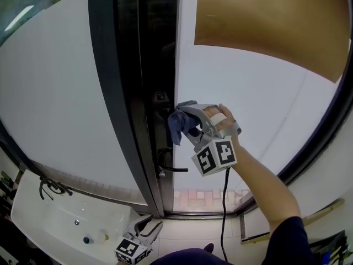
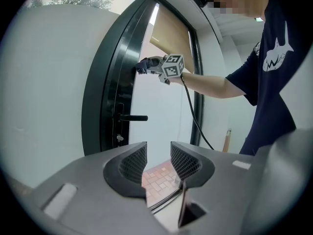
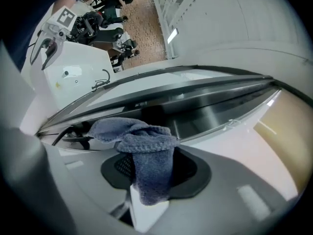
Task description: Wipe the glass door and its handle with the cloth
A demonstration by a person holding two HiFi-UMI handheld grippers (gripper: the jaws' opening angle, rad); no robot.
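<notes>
**Head view.** The right gripper (image 1: 185,117), held in a hand (image 1: 220,120), is raised to the left edge of the glass door (image 1: 242,98), beside the dark frame (image 1: 124,93). A blue-grey cloth (image 1: 179,127) is bunched at its tips and hangs down from them. It is above the handle (image 1: 172,167), which projects from the same edge lower down. Whether the cloth touches the door cannot be told here. A tan blind (image 1: 276,21) covers the door's upper right corner. The left gripper (image 1: 151,225) hangs low, near the foot of the frame, beside a white basin (image 1: 49,214).

**Left gripper view.** The left gripper (image 2: 159,163) has its jaws a small way apart with nothing between them; only brick paving (image 2: 159,177) shows through the gap. Beyond them the handle (image 2: 129,117) juts from the door's edge. Well above it, the right gripper (image 2: 146,65) and its marker cube (image 2: 173,66) hold the cloth (image 2: 142,65) at that edge.

**Right gripper view.** The right gripper (image 3: 151,173) has its jaws closed on the cloth (image 3: 146,155). The cloth rises between them in a folded mass, and one end trails down over the gripper body. The frame (image 3: 195,106) runs close behind the cloth. The left gripper (image 3: 46,43) and the basin (image 3: 78,67) lie far off at upper left.
</notes>
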